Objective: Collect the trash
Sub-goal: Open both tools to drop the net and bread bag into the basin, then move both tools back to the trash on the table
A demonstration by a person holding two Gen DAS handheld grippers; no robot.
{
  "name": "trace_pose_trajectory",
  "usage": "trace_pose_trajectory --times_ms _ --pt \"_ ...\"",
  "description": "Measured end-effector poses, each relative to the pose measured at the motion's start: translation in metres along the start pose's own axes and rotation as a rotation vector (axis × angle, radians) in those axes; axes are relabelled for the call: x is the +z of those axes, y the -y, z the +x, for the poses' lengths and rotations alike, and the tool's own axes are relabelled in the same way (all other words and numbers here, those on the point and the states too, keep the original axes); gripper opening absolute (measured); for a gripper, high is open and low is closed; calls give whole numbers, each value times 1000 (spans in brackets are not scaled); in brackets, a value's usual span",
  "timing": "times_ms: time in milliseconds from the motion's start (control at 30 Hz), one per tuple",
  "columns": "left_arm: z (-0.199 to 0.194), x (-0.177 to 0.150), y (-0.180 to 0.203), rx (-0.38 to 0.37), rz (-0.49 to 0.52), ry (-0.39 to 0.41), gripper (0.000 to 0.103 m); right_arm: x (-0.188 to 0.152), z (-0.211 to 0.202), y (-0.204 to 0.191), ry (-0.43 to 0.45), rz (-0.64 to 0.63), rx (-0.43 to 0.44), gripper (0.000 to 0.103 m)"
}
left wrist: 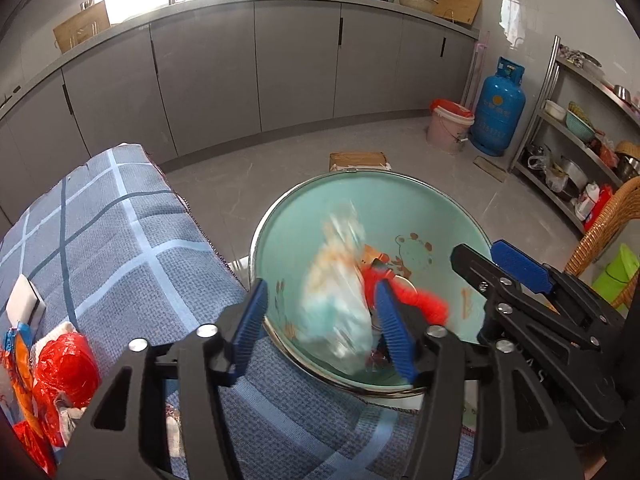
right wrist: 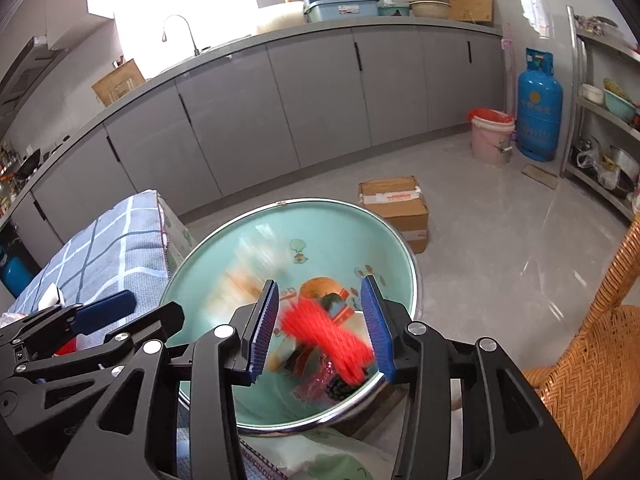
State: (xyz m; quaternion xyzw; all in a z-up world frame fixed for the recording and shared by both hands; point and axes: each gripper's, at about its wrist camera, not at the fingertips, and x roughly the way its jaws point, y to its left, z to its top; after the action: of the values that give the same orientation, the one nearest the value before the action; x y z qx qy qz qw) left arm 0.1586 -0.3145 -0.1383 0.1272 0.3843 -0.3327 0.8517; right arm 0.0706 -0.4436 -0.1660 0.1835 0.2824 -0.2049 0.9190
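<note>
A teal enamel basin [left wrist: 420, 208] [right wrist: 320, 220] stands at the edge of the cloth-covered table. My left gripper [left wrist: 320, 320] is open above it, and a pale crumpled wrapper [left wrist: 336, 300], blurred by motion, is between its fingers over the basin. My right gripper [right wrist: 320, 324] is open over the basin, and a blurred red wrapper [right wrist: 328, 332] [left wrist: 416, 296] is between its fingers. Other scraps [right wrist: 324, 292] lie in the basin. Red and orange wrappers [left wrist: 60, 368] and a white block [left wrist: 24, 300] lie on the cloth at the left.
The blue checked cloth [left wrist: 120, 240] covers the table. A cardboard box [right wrist: 396, 208] sits on the floor behind the basin. A pink bucket [right wrist: 490, 140], a blue gas cylinder [right wrist: 538, 108] and a steel shelf [right wrist: 600, 120] stand at the right. A wicker chair [right wrist: 592, 360] is close right.
</note>
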Motion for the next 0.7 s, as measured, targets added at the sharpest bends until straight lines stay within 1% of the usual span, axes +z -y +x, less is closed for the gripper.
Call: trace_pose_trajectory --times_ms 33,100,300,433,533,700 --pt "-1 0 -1 0 -4 3 68 -1 -1 2 1 9 0 45" --pt "-5 -2 -3 5 -13 11 72 -3 -4 5 5 21 -4 49" --pt "-13 -9 -4 38 -1 27 72 -8 -13 6 17 42 -5 50" --pt "-19 -12 -7 60 -4 37 72 -9 -19 0 21 33 1 50" --pt "-28 -13 -12 69 -7 53 72 -11 -25 -6 30 27 7 54" --pt "-43 -22 -22 94 -14 76 73 -16 -35 -18 34 16 33 54"
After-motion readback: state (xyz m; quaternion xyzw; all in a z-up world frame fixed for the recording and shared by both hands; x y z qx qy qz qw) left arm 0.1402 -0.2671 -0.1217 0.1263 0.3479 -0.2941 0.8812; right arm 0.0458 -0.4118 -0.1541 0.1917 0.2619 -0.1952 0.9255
